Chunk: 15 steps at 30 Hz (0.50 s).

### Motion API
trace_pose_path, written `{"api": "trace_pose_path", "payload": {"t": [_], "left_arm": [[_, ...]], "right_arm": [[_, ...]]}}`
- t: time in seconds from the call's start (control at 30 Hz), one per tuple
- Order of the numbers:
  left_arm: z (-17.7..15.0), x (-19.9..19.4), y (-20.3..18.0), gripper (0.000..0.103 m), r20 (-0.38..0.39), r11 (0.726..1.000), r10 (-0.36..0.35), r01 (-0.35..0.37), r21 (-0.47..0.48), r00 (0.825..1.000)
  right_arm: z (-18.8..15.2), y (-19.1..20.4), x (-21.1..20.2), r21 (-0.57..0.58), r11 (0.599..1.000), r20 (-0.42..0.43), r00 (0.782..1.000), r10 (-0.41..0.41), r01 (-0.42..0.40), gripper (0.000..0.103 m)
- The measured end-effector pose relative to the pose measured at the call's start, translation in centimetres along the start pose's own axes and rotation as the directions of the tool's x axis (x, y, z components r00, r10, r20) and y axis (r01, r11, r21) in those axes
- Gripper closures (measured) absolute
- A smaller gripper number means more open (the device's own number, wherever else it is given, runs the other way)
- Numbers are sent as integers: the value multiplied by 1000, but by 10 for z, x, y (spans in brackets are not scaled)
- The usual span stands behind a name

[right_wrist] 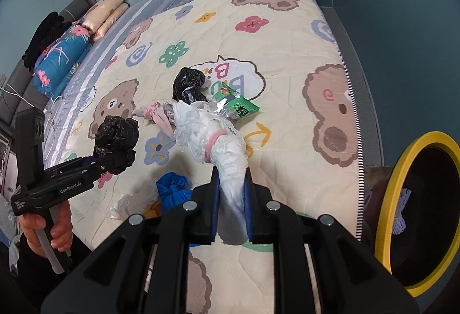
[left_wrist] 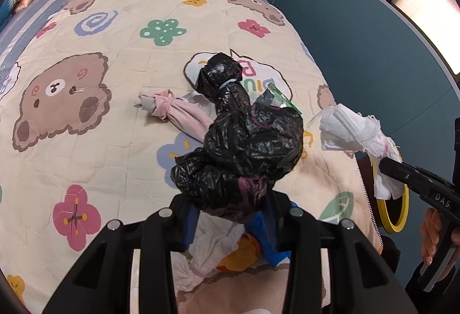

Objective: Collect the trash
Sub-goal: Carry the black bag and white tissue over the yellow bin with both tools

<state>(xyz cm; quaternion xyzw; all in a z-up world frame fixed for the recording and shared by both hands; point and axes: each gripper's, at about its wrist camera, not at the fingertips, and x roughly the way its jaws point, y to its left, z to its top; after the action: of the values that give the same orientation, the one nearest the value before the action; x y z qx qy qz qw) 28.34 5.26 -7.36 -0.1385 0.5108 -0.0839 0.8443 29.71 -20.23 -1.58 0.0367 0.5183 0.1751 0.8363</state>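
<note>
My left gripper [left_wrist: 233,207] is shut on a crumpled black plastic bag [left_wrist: 247,152] and holds it above the bed; it also shows in the right wrist view [right_wrist: 116,138]. My right gripper [right_wrist: 231,193] is shut on a white tissue bundle [right_wrist: 212,135] tied with a pink band, seen in the left wrist view [left_wrist: 353,129] near the bed's right edge. On the quilt [right_wrist: 287,60] lie a second black bag [right_wrist: 188,83], a pink tied cloth [left_wrist: 172,109], a green wrapper [right_wrist: 238,105], a blue knotted bag [right_wrist: 172,187] and white tissue [left_wrist: 212,250].
A yellow-rimmed black bin [right_wrist: 417,210] stands beside the bed at the right, with something white and blue inside. Pillows and a rolled blue blanket [right_wrist: 61,60] lie at the bed's far left. Blue walls surround the bed.
</note>
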Motion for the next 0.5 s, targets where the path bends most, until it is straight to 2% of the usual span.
{"api": "trace_pose_path", "payload": {"t": [0.5], "left_arm": [[0, -2, -57, 67, -4, 996, -40, 40, 74, 999]], "right_arm": [[-14, -43, -44, 59, 998, 62, 998, -22, 19, 89]]}}
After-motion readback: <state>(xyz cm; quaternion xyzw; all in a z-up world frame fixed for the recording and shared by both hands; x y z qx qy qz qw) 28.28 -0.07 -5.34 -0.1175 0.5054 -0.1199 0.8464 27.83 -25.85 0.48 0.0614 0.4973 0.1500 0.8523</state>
